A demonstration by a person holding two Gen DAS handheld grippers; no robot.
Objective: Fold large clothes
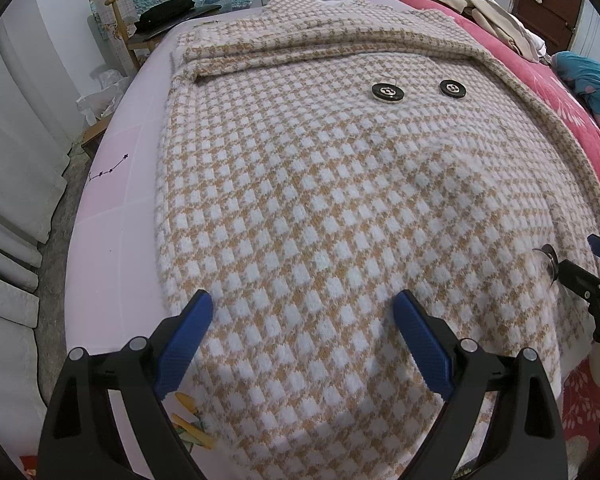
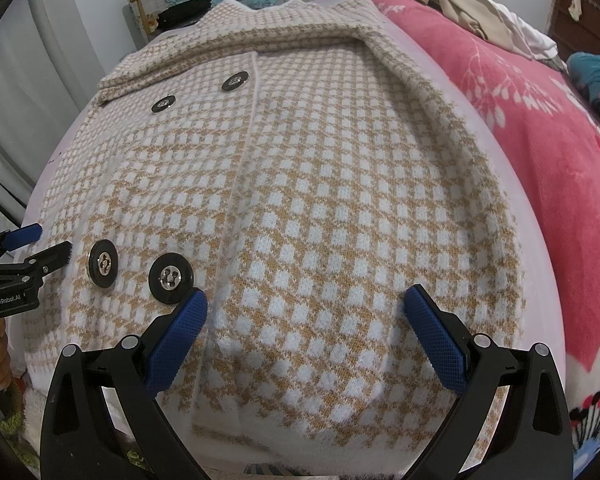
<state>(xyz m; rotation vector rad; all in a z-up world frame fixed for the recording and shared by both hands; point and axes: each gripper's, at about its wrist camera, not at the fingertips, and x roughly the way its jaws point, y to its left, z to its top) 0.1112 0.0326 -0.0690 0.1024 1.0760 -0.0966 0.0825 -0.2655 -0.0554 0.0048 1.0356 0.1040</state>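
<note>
While the coat (image 1: 340, 200) ran lengthwise away from both, the left gripper (image 1: 302, 344) and right gripper (image 2: 306, 336) hung spread over its near hem.

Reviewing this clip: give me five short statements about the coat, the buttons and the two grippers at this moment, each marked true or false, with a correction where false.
1. The coat lies spread on the bed with its collar at the far end. True.
2. The left gripper is shut on the coat's hem. False: its fingers stand wide apart over the cloth, gripping nothing.
3. Four black buttons show in the right wrist view, two near the collar and two near the hem. True.
4. The right gripper is open. True.
5. The blanket to the right of the coat is green. False: it is pink-red with a white leaf print.
</note>
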